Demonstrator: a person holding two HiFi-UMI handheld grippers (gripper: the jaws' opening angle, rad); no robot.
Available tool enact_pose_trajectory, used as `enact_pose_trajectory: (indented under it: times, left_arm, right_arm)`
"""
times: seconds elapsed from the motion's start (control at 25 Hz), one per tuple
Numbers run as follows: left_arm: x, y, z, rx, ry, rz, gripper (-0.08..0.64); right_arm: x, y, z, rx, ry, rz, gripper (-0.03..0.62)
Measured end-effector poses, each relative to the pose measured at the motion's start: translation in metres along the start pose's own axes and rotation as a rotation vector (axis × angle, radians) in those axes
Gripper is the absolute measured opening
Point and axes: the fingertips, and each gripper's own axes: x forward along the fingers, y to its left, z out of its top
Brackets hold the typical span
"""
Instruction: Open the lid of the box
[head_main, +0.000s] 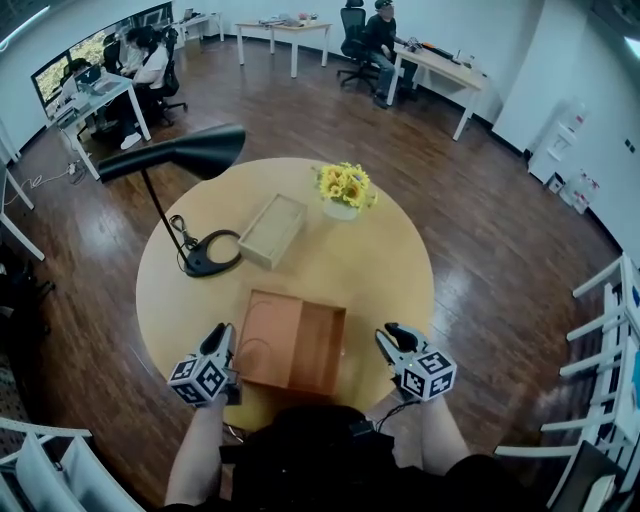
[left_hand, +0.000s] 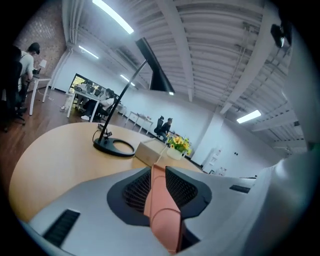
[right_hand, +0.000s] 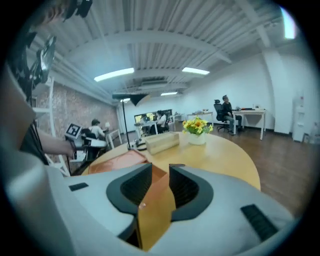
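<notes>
Box (head_main: 292, 343) edge under left tool (head_main: 218, 348) seemingly masked; far desk (head_main: 450, 70) clutter indistinct.

Matt cardboard box (head_main: 292, 342) on smooth wooden table (head_main: 390, 260).

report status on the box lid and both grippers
Left gripper shut on the box, left edge. Right gripper shut on an orange box panel. Box appears open on its right half. Lamp, wooden case, flowers sit clear beyond.

Head view steeply down onto table (head_main: 395, 265); gripper views low across it, both toward flowers (left_hand: 179, 144).
</notes>
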Motion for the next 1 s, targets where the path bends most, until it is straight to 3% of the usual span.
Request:
enact_pose_trajectory:
  times: [0.28,0.36,0.4,0.6,0.8,1.0]
  left_arm:
    - [-0.054,-0.016,0.055,-0.025,-0.188,-0.108,0.064]
    - [-0.066,-0.021,0.066,-0.02,-0.233,-0.133,0.064]
    - [-0.069,-0.023,0.071,-0.005,-0.253,-0.134,0.064]
    - [-0.085,-0.04,0.077,0.099,-0.284,-0.131,0.064]
    - [-0.084,-0.058,0.074,0.254,-0.25,-0.132,0.063]
    - [-0.083,-0.065,0.066,0.205,-0.255,-0.158,0.063]
  right_arm:
    - [-0.048,-0.008,0.075,0.238,-0.404,-0.05,0.112]
    - [-0.06,-0.012,0.089,0.268,-0.47,-0.075,0.035]
    - [-0.064,-0.014,0.093,0.265,-0.478,-0.096,0.004]
    - [-0.07,-0.013,0.09,0.246,-0.45,-0.146,0.002]
    - [-0.059,-0.009,0.084,0.184,-0.404,-0.156,0.002]
    - [-0.059,-0.001,0.079,0.16,-0.374,-0.139,0.0]
